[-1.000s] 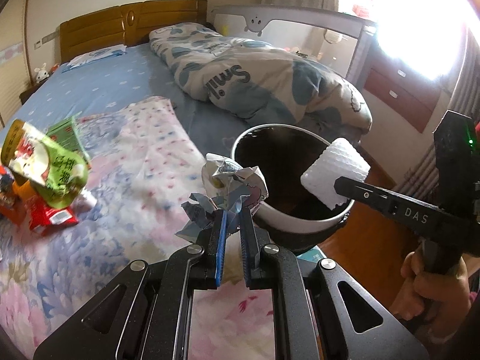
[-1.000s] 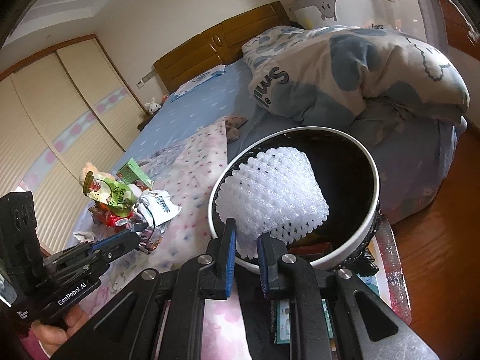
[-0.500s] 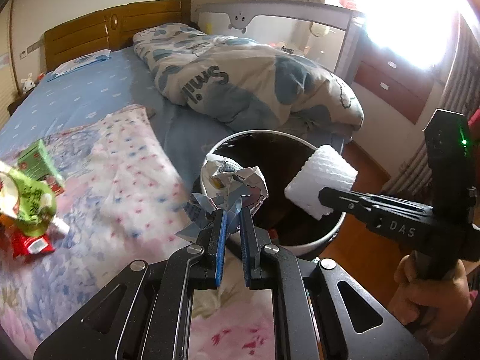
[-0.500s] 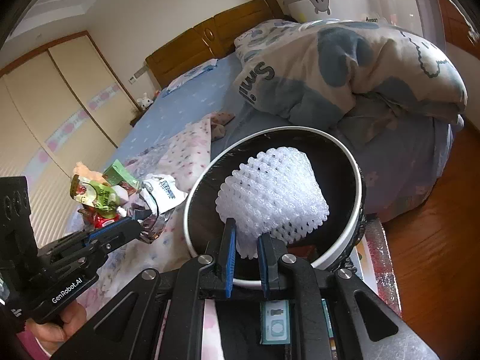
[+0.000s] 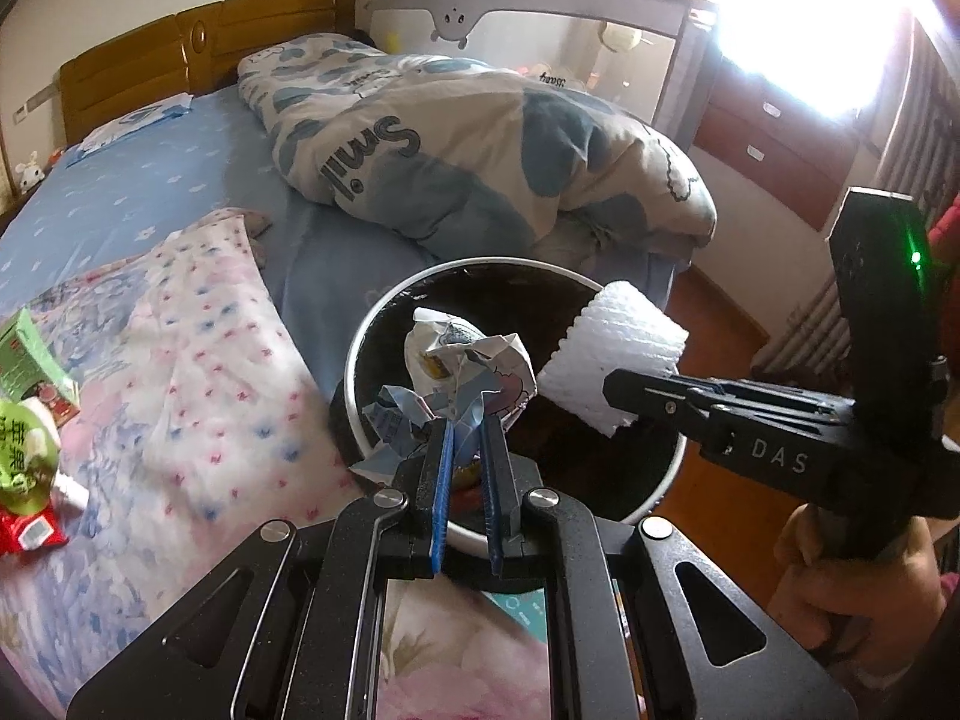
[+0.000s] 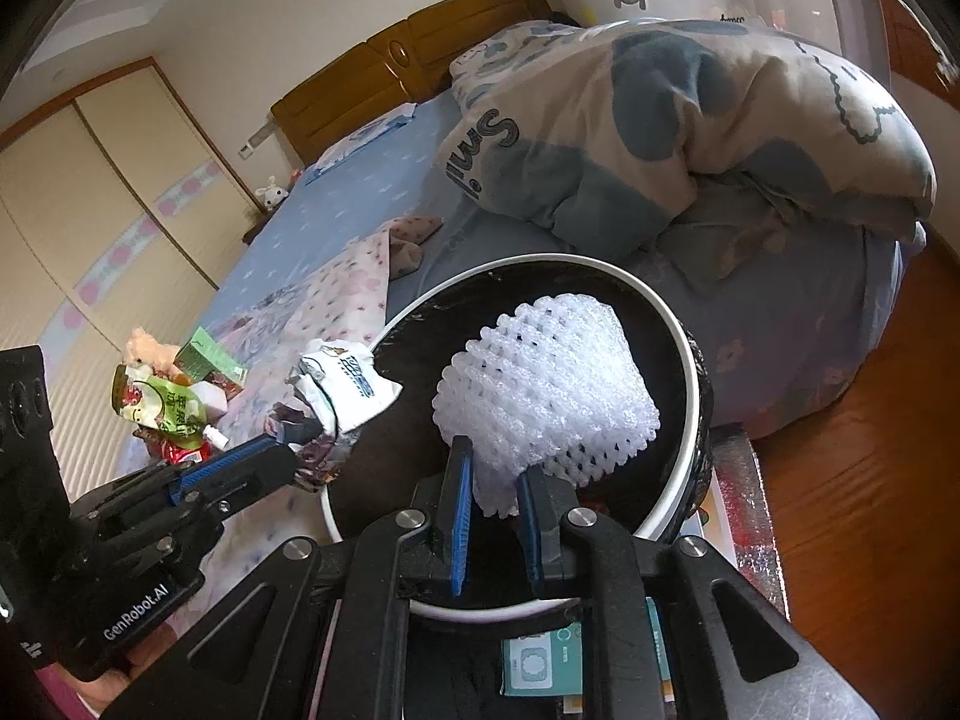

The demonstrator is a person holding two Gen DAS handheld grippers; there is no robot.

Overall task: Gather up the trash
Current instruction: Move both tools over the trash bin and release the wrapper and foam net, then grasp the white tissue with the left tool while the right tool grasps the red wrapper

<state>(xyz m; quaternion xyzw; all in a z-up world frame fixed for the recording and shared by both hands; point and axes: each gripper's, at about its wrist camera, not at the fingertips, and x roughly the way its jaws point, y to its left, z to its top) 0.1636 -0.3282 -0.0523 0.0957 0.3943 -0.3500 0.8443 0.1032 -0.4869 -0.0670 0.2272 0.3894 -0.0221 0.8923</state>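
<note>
Two pieces of trash hang over the round black bin with a white rim (image 5: 360, 354), one in each of my jaws. My left gripper (image 5: 465, 429) has its jaws nearly closed on a crumpled printed paper wrapper (image 5: 465, 369), held above the bin's near-left edge; the blue lettering on it is too creased to read. My right gripper (image 6: 495, 468) has its jaws pressed narrowly onto the lower edge of a white foam fruit net (image 6: 546, 396), held above the bin's opening.

"DAS" is printed in the left wrist view on the right tool's side, and "GenRobot.AI" in the right wrist view on the left tool's body. The rumpled blue-and-cream quilt (image 5: 480, 144) on the bed reads "Smil". To the left on the floral bedspread (image 5: 198, 372) lie a green snack pouch (image 6: 162, 408) with Chinese characters, a small green carton (image 6: 210, 354) and a red packet (image 5: 24, 531).
</note>
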